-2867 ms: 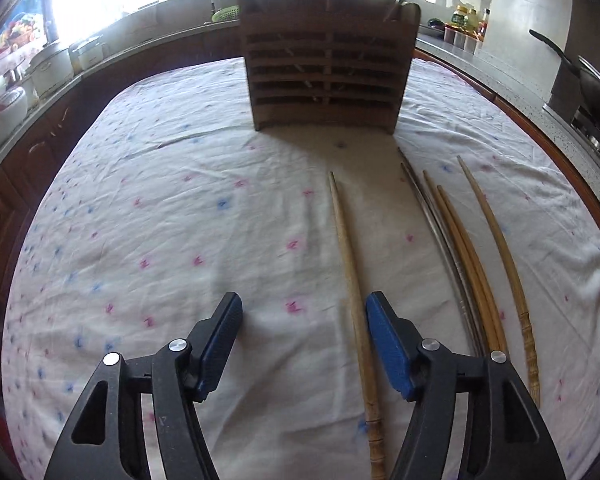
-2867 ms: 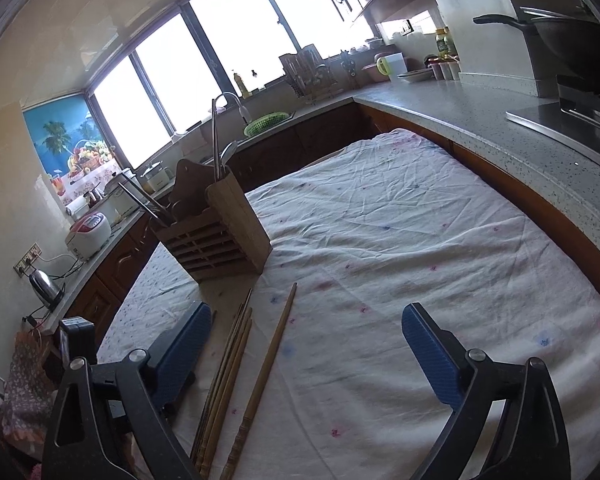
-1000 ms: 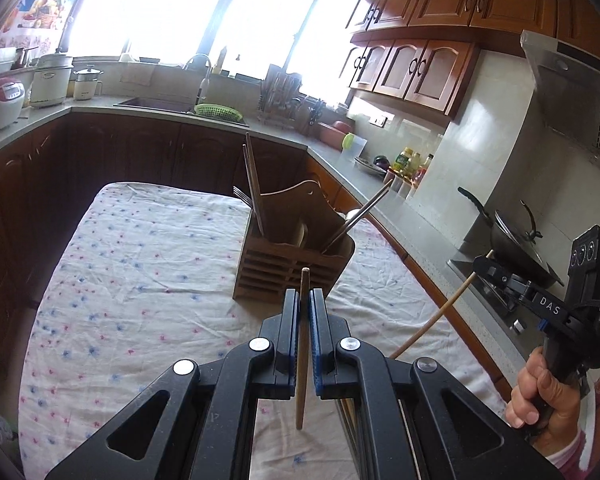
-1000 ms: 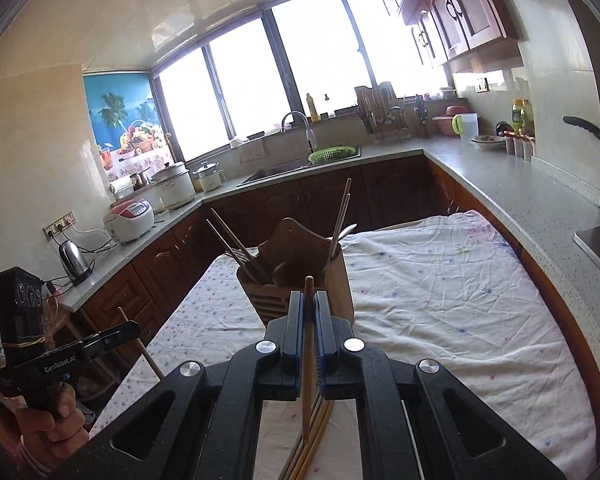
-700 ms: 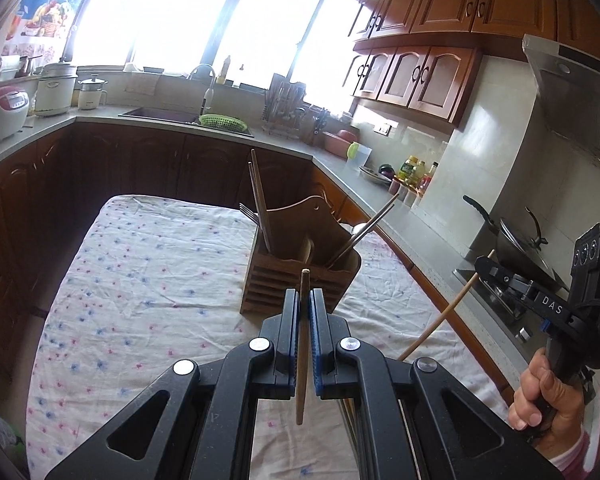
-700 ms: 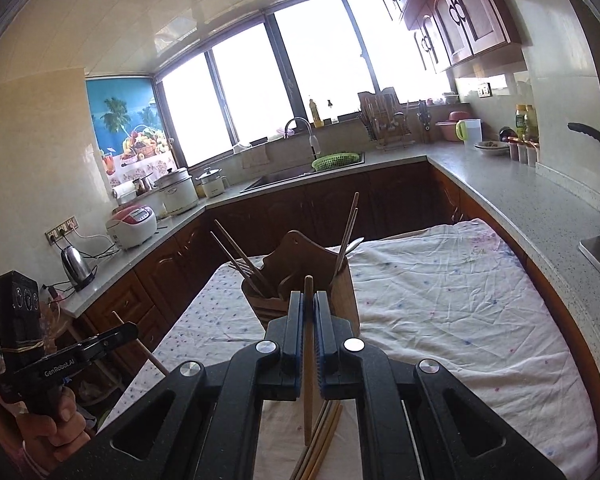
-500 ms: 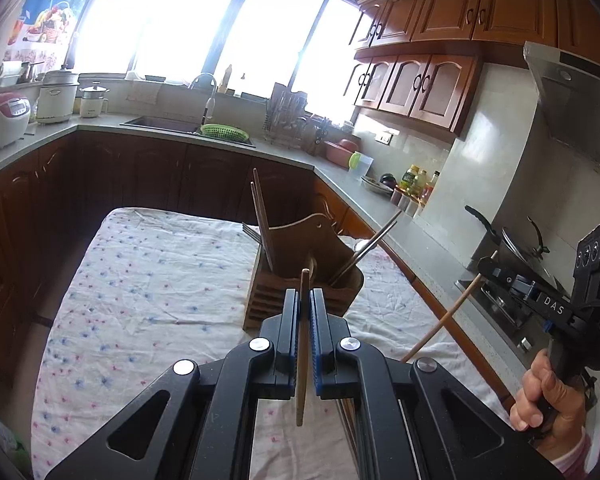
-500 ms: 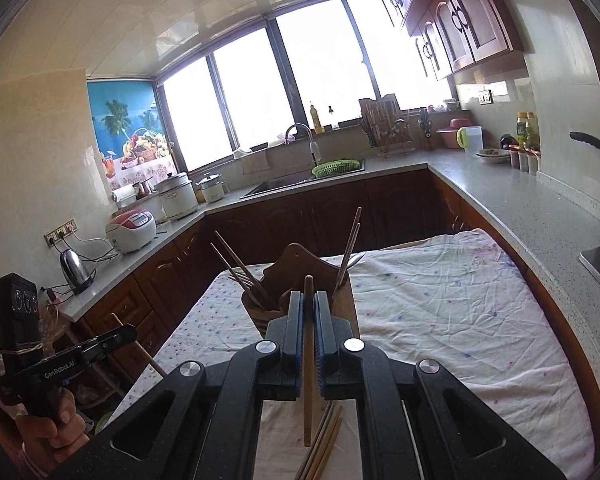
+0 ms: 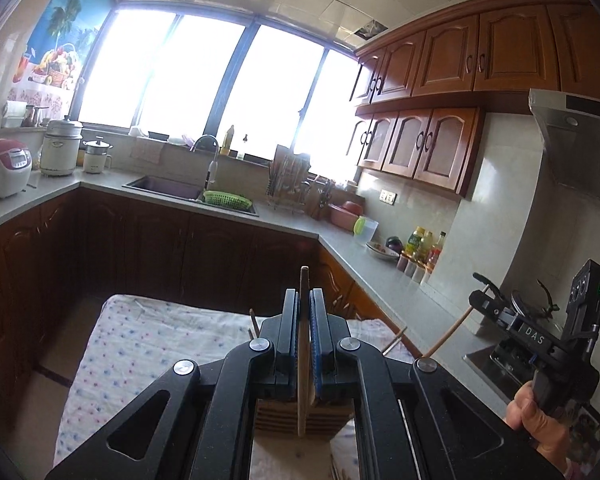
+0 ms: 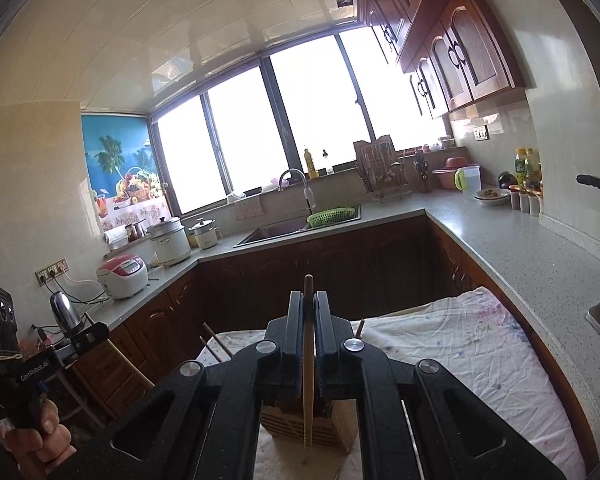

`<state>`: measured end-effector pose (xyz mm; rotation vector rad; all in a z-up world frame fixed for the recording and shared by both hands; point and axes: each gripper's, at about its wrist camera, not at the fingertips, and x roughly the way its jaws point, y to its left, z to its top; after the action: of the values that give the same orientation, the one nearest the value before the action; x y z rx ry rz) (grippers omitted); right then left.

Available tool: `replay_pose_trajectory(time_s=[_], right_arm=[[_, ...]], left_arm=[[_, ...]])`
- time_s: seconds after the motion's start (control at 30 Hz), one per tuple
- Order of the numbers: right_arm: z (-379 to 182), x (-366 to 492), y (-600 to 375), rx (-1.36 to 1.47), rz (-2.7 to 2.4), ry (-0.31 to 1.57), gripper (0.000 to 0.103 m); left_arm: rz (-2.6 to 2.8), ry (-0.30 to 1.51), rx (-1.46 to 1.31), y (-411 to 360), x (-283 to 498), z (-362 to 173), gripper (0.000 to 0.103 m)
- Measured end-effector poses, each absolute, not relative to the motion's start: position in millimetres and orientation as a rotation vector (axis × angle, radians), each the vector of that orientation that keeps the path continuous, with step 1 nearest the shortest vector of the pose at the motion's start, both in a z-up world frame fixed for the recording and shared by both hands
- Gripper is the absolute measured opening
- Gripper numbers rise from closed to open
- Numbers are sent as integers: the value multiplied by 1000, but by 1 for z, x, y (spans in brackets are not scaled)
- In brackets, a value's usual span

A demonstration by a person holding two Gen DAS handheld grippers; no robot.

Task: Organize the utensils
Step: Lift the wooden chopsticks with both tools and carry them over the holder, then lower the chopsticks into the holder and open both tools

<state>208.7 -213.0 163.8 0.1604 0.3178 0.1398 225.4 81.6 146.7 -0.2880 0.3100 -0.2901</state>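
Observation:
My left gripper [image 9: 303, 300] is shut on a wooden chopstick [image 9: 302, 396], held upright above the wooden utensil holder [image 9: 276, 418]. My right gripper [image 10: 309, 300] is shut on another wooden chopstick [image 10: 309, 392], also upright over the same holder [image 10: 284, 420]. Several utensils stick out of the holder at its sides, such as the ones in the right wrist view [image 10: 214, 342]. The right gripper also shows at the right of the left wrist view [image 9: 488, 308], with its chopstick slanting down. The left gripper shows at the left of the right wrist view [image 10: 96, 332].
The holder stands on a table under a white spotted cloth [image 9: 140, 344]. Grey counters [image 10: 500, 236] run around the room, with a sink [image 9: 164, 186], rice cookers [image 9: 4, 166], bottles [image 9: 420, 244] and a stove at the right.
Both grippers closed on chopsticks lifted from the cloth. Over the last second both rose and moved in over the holder, which now sits low behind the fingers.

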Motion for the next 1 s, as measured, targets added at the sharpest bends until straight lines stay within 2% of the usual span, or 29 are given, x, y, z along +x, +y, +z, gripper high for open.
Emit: replay_pose_trajectory(time_s=[0.23, 0.63, 1.0], right_arm=[[160, 240, -207, 143, 107, 277, 5], [91, 249, -202, 108, 71, 324, 5], [71, 260, -214, 141, 64, 424, 6]], left_arm=[[-233, 271, -275, 59, 271, 126, 4], [-200, 393, -261, 24, 314, 41, 4], [-204, 441, -263, 39, 328, 47, 4]])
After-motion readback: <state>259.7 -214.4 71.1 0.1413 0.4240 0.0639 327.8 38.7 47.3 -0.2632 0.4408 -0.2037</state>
